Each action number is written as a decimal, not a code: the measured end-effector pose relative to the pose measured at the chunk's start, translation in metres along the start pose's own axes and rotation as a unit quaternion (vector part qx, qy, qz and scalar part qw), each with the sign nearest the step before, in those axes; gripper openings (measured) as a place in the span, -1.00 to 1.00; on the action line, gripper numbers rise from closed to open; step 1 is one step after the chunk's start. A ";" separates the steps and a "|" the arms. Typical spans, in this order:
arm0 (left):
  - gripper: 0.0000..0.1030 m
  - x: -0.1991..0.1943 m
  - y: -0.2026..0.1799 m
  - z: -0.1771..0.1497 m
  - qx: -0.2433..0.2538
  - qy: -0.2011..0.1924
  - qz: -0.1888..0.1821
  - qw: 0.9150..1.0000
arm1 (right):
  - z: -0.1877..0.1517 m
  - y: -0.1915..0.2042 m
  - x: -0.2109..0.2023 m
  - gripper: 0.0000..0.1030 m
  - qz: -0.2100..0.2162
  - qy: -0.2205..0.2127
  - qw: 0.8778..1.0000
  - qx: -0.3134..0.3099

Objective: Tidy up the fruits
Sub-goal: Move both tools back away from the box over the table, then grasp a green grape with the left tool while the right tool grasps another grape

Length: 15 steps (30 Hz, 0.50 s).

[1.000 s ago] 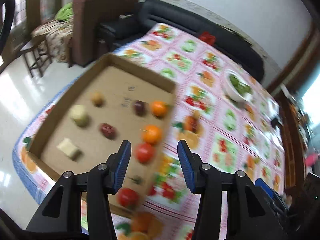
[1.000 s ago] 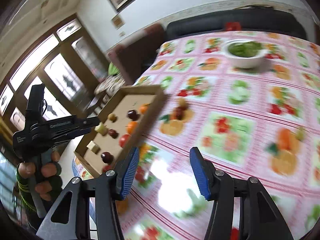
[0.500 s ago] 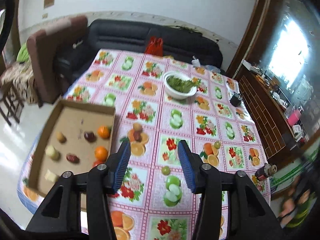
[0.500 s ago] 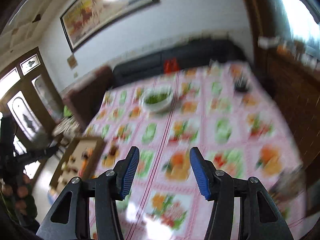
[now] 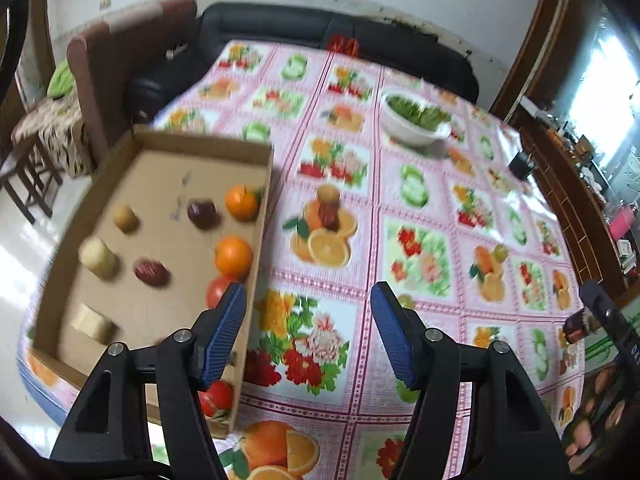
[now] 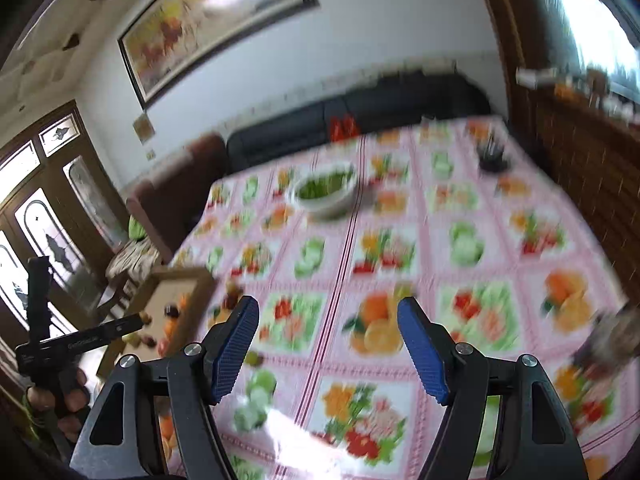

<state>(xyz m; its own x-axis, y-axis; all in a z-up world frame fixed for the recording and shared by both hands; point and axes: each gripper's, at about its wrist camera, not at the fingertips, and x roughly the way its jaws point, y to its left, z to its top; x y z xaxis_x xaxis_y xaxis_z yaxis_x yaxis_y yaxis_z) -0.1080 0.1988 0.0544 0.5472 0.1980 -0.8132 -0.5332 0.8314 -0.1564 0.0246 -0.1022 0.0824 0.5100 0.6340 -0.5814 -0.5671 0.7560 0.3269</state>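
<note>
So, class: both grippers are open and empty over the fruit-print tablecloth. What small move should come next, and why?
Probably ease the left gripper forward toward the two small fruits lying on the tablecloth just right of the cardboard tray. They sit outside the tray, while the other fruits already lie inside, and the open jaws hold nothing.

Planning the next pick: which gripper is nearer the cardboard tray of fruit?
Left. The left gripper hangs open right over the cardboard tray's near corner; the right gripper, also open, sits well off to the tray's right above the tablecloth.
</note>
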 end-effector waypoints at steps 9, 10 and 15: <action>0.24 0.051 -0.016 -0.007 0.022 0.049 0.003 0.999 | -0.027 0.009 0.035 0.40 0.003 0.033 0.999 -0.019; 0.24 0.053 -0.018 -0.008 0.026 0.051 0.001 0.998 | -0.028 0.008 0.039 0.40 0.001 0.037 0.999 -0.019; 0.24 0.061 -0.036 -0.011 0.049 0.058 -0.023 0.997 | -0.027 -0.015 0.070 0.23 -0.048 0.043 0.998 -0.010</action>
<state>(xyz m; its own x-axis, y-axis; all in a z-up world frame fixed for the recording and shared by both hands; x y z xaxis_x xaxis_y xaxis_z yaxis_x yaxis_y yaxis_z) -0.0628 0.1752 0.0042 0.4876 0.1024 -0.8670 -0.4414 0.8857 -0.1436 0.0510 -0.0739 0.0166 0.5054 0.5414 -0.6719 -0.5311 0.8089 0.2523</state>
